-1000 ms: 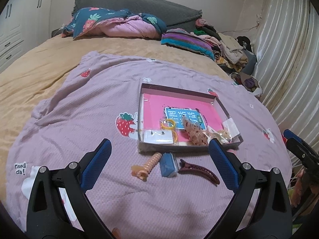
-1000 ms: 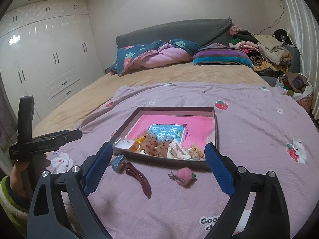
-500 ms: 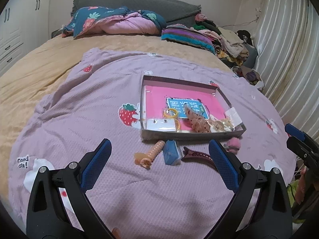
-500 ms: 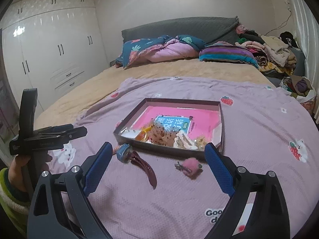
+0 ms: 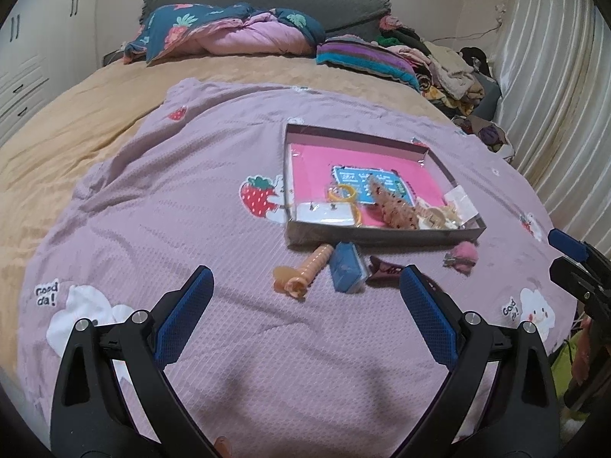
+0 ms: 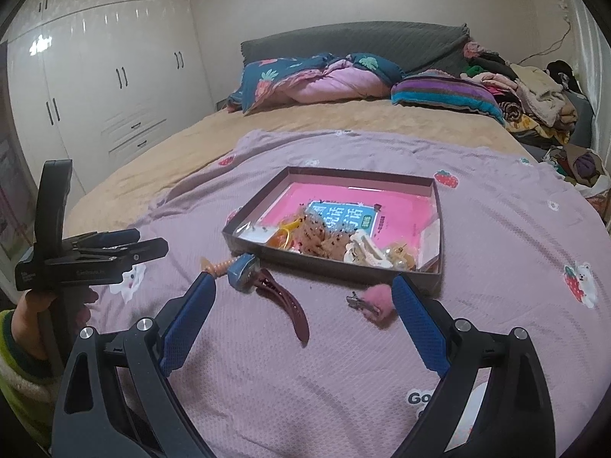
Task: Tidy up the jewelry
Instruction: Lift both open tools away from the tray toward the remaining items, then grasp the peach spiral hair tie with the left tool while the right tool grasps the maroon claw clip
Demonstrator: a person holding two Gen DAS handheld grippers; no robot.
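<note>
A shallow box (image 5: 385,237) with a pink bottom lies on the purple blanket and holds several hair clips and trinkets; it also shows in the right wrist view (image 6: 332,265). In front of it lie an orange spiral clip (image 5: 305,271), a blue box-like piece (image 5: 346,267), a dark red clip (image 6: 284,299) and a pink fluffy clip (image 6: 376,297). My left gripper (image 5: 305,313) is open and empty, short of these items. My right gripper (image 6: 301,318) is open and empty above the dark red clip.
The purple strawberry blanket (image 5: 183,198) covers the near part of a tan bed. Folded quilts (image 5: 229,34) and a clothes pile (image 5: 450,72) lie at the far end. White wardrobes (image 6: 95,87) stand to the left, curtains (image 5: 553,95) to the right.
Both grippers have drawn back from the box and risen slightly, so the box and loose clips appear farther away. Nothing was grasped.
</note>
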